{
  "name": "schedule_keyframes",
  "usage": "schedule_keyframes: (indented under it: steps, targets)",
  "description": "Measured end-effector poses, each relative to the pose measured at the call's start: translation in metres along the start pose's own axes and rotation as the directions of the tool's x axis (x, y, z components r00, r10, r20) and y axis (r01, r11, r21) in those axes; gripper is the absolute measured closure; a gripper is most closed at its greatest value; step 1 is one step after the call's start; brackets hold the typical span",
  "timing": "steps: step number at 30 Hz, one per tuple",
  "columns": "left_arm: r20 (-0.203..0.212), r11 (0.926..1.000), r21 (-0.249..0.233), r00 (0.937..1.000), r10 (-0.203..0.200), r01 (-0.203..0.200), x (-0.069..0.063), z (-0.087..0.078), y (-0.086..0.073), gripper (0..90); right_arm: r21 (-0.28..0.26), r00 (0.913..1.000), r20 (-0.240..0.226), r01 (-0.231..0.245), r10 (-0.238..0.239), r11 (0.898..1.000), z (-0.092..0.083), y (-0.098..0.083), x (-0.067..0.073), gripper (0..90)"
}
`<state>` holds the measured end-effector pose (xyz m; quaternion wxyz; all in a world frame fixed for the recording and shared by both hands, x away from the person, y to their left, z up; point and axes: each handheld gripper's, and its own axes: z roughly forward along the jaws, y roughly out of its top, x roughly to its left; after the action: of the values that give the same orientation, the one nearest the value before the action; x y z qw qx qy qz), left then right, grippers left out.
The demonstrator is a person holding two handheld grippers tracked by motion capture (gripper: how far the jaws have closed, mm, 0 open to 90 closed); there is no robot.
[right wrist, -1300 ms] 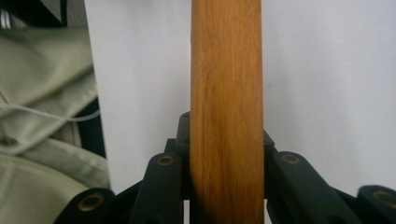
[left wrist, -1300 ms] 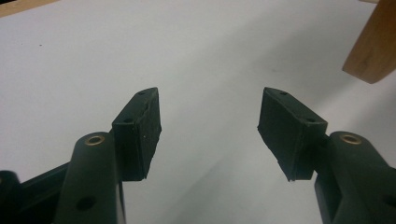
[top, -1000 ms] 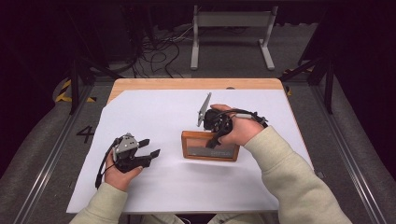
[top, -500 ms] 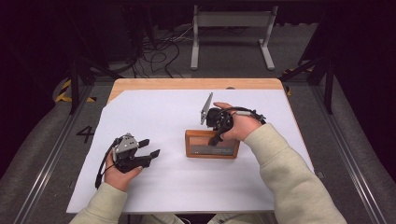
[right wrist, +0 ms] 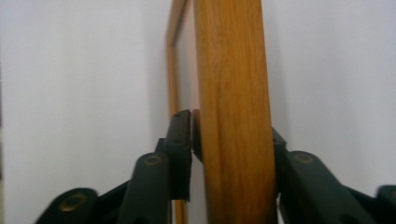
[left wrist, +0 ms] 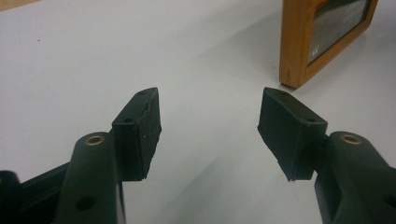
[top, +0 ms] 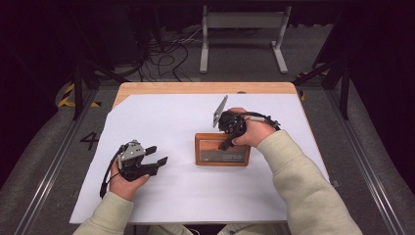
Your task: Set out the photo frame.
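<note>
Between the jaws of the right gripper (right wrist: 224,154) a wooden frame (right wrist: 231,93) is seen edge-on in the right gripper view. The jaws have just been opening: the right-hand jaw is set against the wood, while a thin gap is seen between the left-hand pad and the frame's edge, so the frame is straddled rather than pinched. In the high view the right gripper (top: 229,141) is held at the frame's far right corner, jaws pointed down and toward the person, its grey plate raised up and away. The frame (top: 215,152) is seen there right of the bench's middle, its dark glazed face turned up toward the camera; whether it lies flat or leans cannot be told. The right hand (top: 252,134) is wrapped round the gripper body, and a pale sleeve (top: 293,181) is seen coming in from the lower right.

The left gripper (top: 157,154) is held well apart from the frame, low over the bench on the left, its jaws pointed toward the frame. In the left gripper view its jaws are spread wide with nothing between the pads (left wrist: 140,130), and the frame's near corner (left wrist: 299,56) is seen beyond them at upper right.

The bench (top: 161,122) is covered by a white sheet, with a strip of bare wood left showing along the far edge.
</note>
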<state>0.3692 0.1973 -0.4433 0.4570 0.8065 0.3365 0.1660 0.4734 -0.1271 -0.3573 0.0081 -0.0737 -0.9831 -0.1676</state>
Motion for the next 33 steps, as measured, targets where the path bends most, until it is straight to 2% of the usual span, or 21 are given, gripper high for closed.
schedule_keyframes:
  steps: [2, 4, 6, 9, 11, 13, 16, 18, 19, 22, 26, 30, 33]
  targets:
    - [-0.002, 1.0000, -0.001, 1.0000, -0.001, 0.001, 0.000, 0.000, 0.000, 39.4, -0.011, 0.9991, 0.032, -0.028, 0.028, 1.000, 0.000, -0.003, -0.003, 54.9]
    - [0.002, 1.0000, 0.000, 1.0000, -0.003, 0.003, 0.001, 0.000, 0.000, 39.4, -0.018, 0.9986, 0.036, -0.038, 0.039, 0.999, 0.001, -0.006, -0.005, 50.3]
    - [0.001, 1.0000, 0.001, 1.0000, -0.004, 0.004, 0.001, 0.000, 0.000, 39.3, -0.033, 0.9967, 0.057, -0.056, 0.058, 0.998, 0.002, -0.008, -0.006, 41.0]
    - [0.004, 1.0000, -0.002, 1.0000, -0.007, 0.007, 0.001, 0.001, 0.000, 39.3, -0.057, 0.9923, 0.095, -0.074, 0.079, 0.996, 0.001, -0.010, -0.008, 33.3]
    - [0.004, 1.0000, -0.001, 1.0000, -0.006, 0.006, 0.001, 0.002, 0.000, 39.3, -0.074, 0.9901, 0.105, -0.086, 0.093, 0.994, 0.000, -0.012, -0.008, 28.0]
    - [0.005, 1.0000, -0.001, 1.0000, -0.004, 0.004, 0.001, 0.002, 0.000, 39.3, -0.086, 0.9890, 0.108, -0.092, 0.101, 0.992, -0.002, -0.014, -0.008, 26.3]
    - [0.008, 0.9999, -0.005, 0.9999, -0.014, 0.014, 0.001, 0.003, 0.001, 39.3, -0.148, 0.9808, 0.155, -0.096, 0.119, 0.984, -0.012, -0.020, -0.003, 21.8]
    - [0.008, 0.9999, -0.006, 0.9999, -0.013, 0.014, 0.002, 0.002, 0.001, 39.3, -0.161, 0.9794, 0.160, -0.097, 0.123, 0.982, -0.015, -0.021, -0.001, 21.1]
    - [0.006, 0.9999, -0.010, 0.9999, -0.013, 0.013, 0.002, 0.001, 0.001, 39.0, -0.194, 0.9742, 0.168, -0.116, 0.150, 0.974, -0.022, -0.025, 0.005, 19.0]
    - [-0.001, 0.9998, -0.017, 0.9999, -0.013, 0.013, 0.005, -0.002, 0.002, 38.2, -0.218, 0.9693, 0.191, -0.112, 0.155, 0.970, -0.029, -0.030, 0.009, 17.6]
    - [-0.008, 0.9993, -0.031, 0.9997, -0.023, 0.023, 0.007, -0.011, 0.000, 37.2, -0.275, 0.9592, 0.215, -0.122, 0.184, 0.954, -0.044, -0.044, 0.020, 13.9]
    - [-0.005, 0.9986, -0.045, 0.9995, -0.030, 0.030, 0.006, -0.020, -0.002, 36.4, -0.334, 0.9353, 0.215, -0.200, 0.281, 0.921, -0.055, -0.065, 0.028, 9.2]
    - [0.001, 0.9984, -0.051, 0.9997, -0.024, 0.024, 0.006, -0.023, -0.003, 35.8, -0.368, 0.9220, 0.208, -0.235, 0.326, 0.900, -0.060, -0.079, 0.033, 8.3]
